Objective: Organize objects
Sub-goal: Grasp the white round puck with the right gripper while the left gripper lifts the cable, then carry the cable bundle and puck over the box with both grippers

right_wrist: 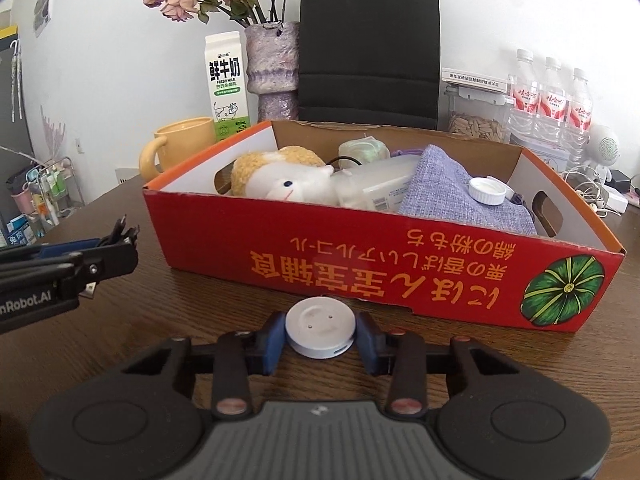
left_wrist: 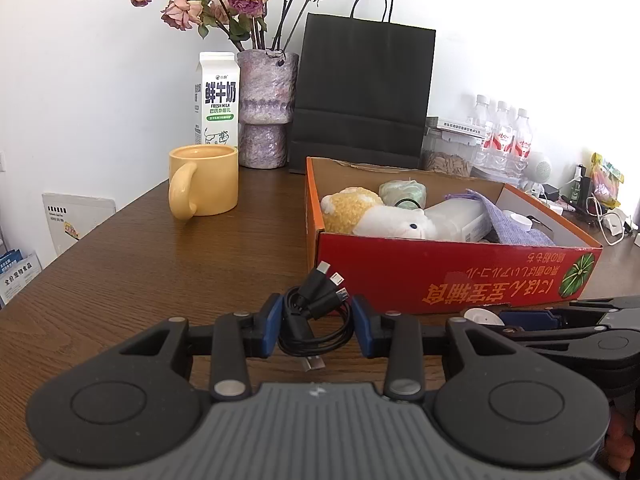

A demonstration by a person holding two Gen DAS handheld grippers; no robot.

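Two hand-held grippers working at a wooden table in front of a red box. The left gripper is pinching a coiled black cable, its blue pads pressing on either side of the bundle, with the plugs fanning out toward the box. The right gripper is closing on a white puck that is sitting on the table just beside the box's near wall; its pads are touching the puck's sides, so the puck is judged to be gripped. The box is already holding a plush toy, a clear bottle, a lilac cloth and a white cap.

Step in hand, as judged: both items are being secured for transfer into the box. The next move is calling for a lift high enough to clear the near wall, then a carry forward over a free spot inside, likely the right end, before release. The loose cable ends are likely to snag on the rim.
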